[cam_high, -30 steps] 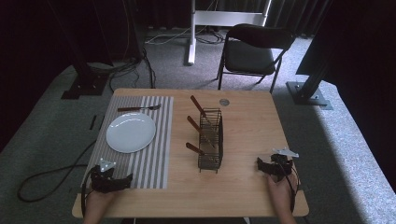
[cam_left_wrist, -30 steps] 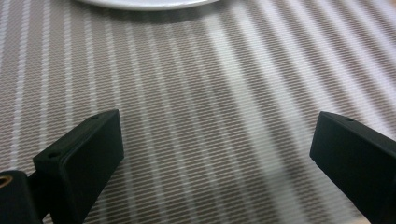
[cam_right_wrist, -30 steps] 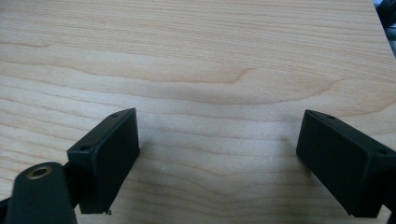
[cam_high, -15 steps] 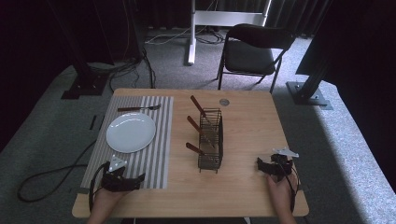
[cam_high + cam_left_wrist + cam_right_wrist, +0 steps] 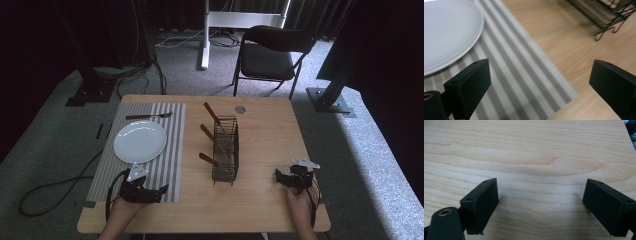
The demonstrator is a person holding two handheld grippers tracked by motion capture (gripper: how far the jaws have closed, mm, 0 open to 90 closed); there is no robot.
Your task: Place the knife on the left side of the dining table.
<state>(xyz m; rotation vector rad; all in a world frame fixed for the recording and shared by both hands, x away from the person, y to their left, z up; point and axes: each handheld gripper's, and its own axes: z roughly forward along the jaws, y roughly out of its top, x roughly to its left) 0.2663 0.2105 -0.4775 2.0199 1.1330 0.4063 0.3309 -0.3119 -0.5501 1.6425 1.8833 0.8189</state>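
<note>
Here, both black-jawed grippers gape empty — left gripper [image 5: 156,192] over ribbed striped placemat [image 5: 524,82], right gripper [image 5: 278,177] over grained wood.

Dim high view: daylight falls on the floor beyond the right gripper [image 5: 280,178], everything behind the table [image 5: 270,145] near black. Ahead of the left gripper [image 5: 540,82], the wire rack [image 5: 604,15] smears with blur; the plate [image 5: 446,32] carries soft glare.

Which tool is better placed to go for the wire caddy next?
Probably left: the left tool is open over the striped placemat, pointing toward the wire caddy; the right tool, also open, sits above bare table.
</note>
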